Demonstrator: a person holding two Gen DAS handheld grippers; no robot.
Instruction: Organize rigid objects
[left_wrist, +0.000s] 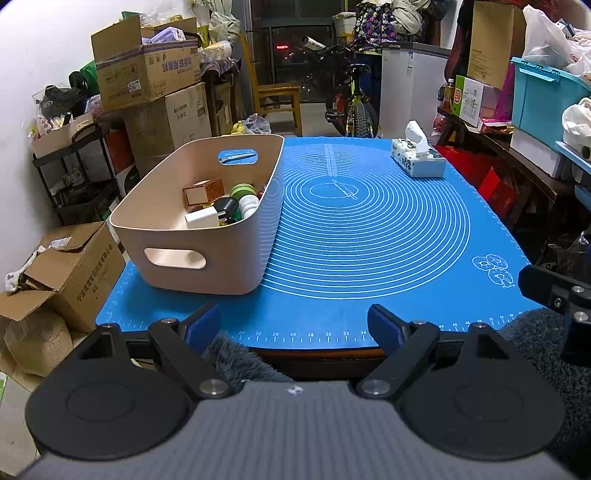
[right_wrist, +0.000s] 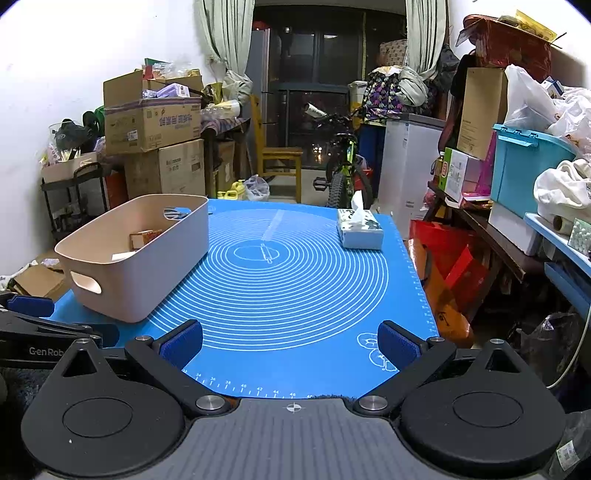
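Left side of worktop (left_wrist: 332, 314): beige bin (left_wrist: 207, 258) on the blue mat (left_wrist: 369, 240), holding small boxes (left_wrist: 203, 192), a green-lidded jar (left_wrist: 242, 190) and bottles (left_wrist: 248, 205). Left gripper (left_wrist: 294, 326) at the near edge, fingers spread, empty. Mat centre bare of loose items. Right gripper (right_wrist: 290, 345) likewise spread and empty. Far right corner: tissue box (right_wrist: 360, 229) only. Judgement: sorting looks essentially complete; nothing rigid left outside the bin.
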